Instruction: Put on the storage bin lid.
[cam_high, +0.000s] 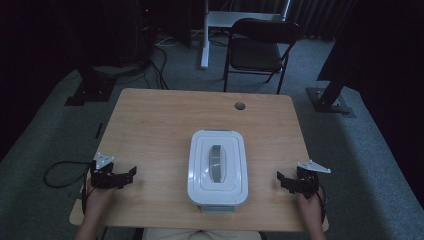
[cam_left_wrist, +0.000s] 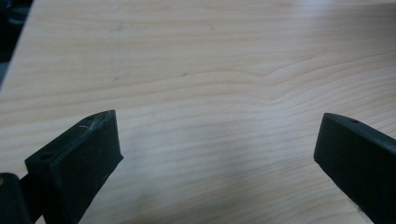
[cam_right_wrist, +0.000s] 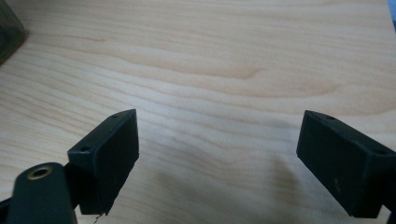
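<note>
A white lidded plastic box (cam_high: 217, 167) with a grey handle (cam_high: 217, 162) on its lid sits on the wooden table (cam_high: 160, 125), near the front middle. My left gripper (cam_high: 131, 175) rests low at the table's front left, a good way left of the box, open with bare wood between its jaws (cam_left_wrist: 219, 140). At the front right my right gripper (cam_high: 281, 180) is open too, a short gap right of the box, nothing between its jaws (cam_right_wrist: 219, 140). A dark corner of the box (cam_right_wrist: 10, 32) shows at the upper left of the right gripper view.
A round cable hole (cam_high: 240, 106) sits near the table's far edge. Beyond the table stand a black folding chair (cam_high: 257, 47) and dark stand bases (cam_high: 90, 90) on grey carpet. A black cable (cam_high: 62, 172) loops off the left edge.
</note>
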